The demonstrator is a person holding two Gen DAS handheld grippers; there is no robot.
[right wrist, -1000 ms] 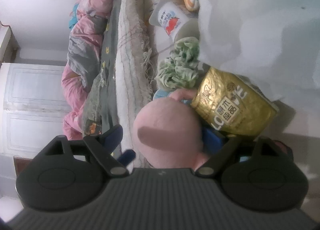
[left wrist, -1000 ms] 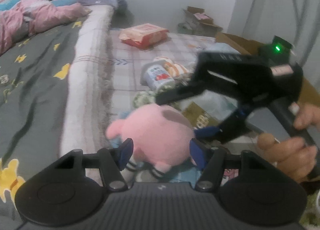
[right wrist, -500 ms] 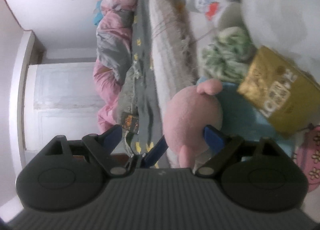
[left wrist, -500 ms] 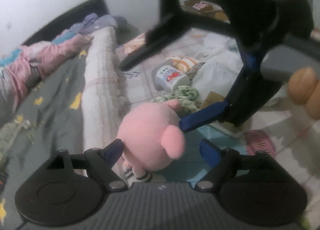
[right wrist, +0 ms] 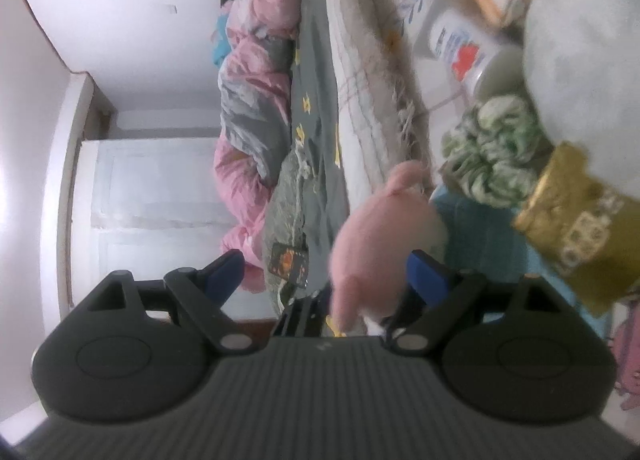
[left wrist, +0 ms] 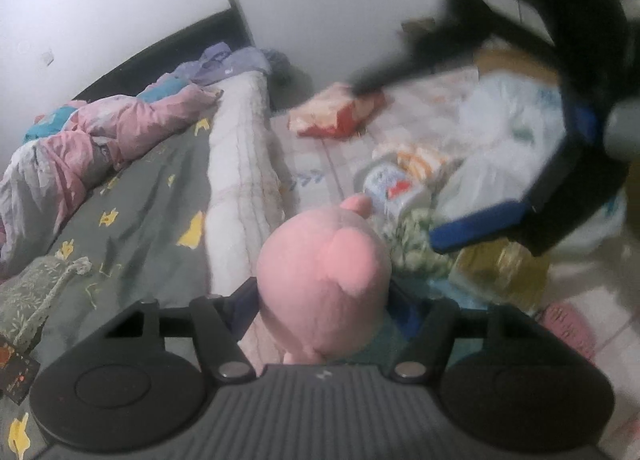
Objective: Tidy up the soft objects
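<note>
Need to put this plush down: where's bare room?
Free for the pink plush toy: grey duck-print bedsheet, between crumpled pink quilt and white fringed blanket. Crowded: floor around white tin can, green ruffled cloth, gold foil bag.

Setting: a home bedroom. Evidence: a bed [left wrist: 132, 228] with dark headboard [left wrist: 168, 56], grey sheet printed with yellow figures, and a crumpled pink quilt [left wrist: 100, 140]; white panelled door [right wrist: 160, 196]; plain white walls. Tiled floor [left wrist: 320, 164] beside the bed strewn with household clutter: red snack packet [left wrist: 336, 116], gold foil bag [right wrist: 576, 228], white plastic bags [left wrist: 516, 132], pink slipper [left wrist: 568, 328].
</note>
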